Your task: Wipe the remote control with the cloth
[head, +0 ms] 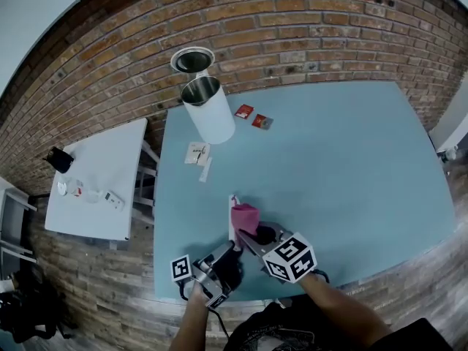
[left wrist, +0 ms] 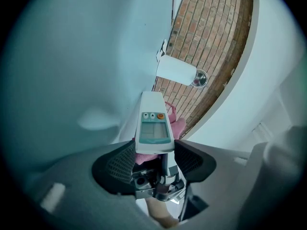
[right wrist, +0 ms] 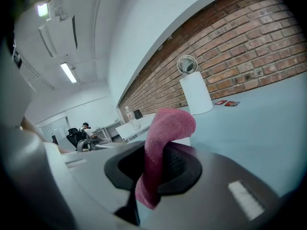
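Canister (head: pixel 208 112), red pkts (head: pixel 243 111), papers (head: pixel 197 153) well beyond remote (head: pixel 232 214), cloth (head: pixel 245 216).

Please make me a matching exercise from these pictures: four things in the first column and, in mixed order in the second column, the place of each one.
1. remote control
2. cloth
3. white bin
4. red packets

A. lying flat on the blue table
B. held between the jaws of the left gripper
C. standing upright on the table, near the brick wall
D. clamped in the right gripper

Pairs: 1-B, 2-D, 3-C, 4-A
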{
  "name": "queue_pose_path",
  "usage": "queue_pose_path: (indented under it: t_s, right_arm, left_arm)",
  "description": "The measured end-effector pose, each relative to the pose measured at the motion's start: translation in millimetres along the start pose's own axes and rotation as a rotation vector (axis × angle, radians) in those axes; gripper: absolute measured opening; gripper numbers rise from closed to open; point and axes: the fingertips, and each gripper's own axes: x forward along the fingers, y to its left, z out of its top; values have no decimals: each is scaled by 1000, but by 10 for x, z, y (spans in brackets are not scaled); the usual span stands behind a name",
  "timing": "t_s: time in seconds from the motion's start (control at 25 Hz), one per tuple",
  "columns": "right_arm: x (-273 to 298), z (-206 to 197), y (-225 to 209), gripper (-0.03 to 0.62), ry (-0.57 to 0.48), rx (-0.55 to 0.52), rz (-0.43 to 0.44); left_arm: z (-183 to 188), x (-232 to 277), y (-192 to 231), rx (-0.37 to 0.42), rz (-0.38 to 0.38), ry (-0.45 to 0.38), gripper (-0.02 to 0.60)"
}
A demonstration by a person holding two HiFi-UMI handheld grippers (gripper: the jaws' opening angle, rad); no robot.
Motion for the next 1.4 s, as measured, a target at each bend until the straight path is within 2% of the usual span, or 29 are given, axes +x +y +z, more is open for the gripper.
queue_pose_path:
  t_s: [0.48, 0.72, 1.0, 1.4]
  right_arm:
    - [-304, -82, 317, 66, -38, 60, -15]
    - [-443, 67, 488, 66, -111, 144, 24]
    - [-361, -72, 422, 66, -113, 252, -18]
    - [-374, -226, 389, 66, -59, 228, -52]
  left_arm:
    - [-39, 55, -19, -30, -34, -29, 244]
    - [-60, 108, -43, -53, -63, -35, 244]
    - [-80, 117, -41, -61, -72, -55, 242]
    - [-105, 103, -21, -46, -61, -54, 242]
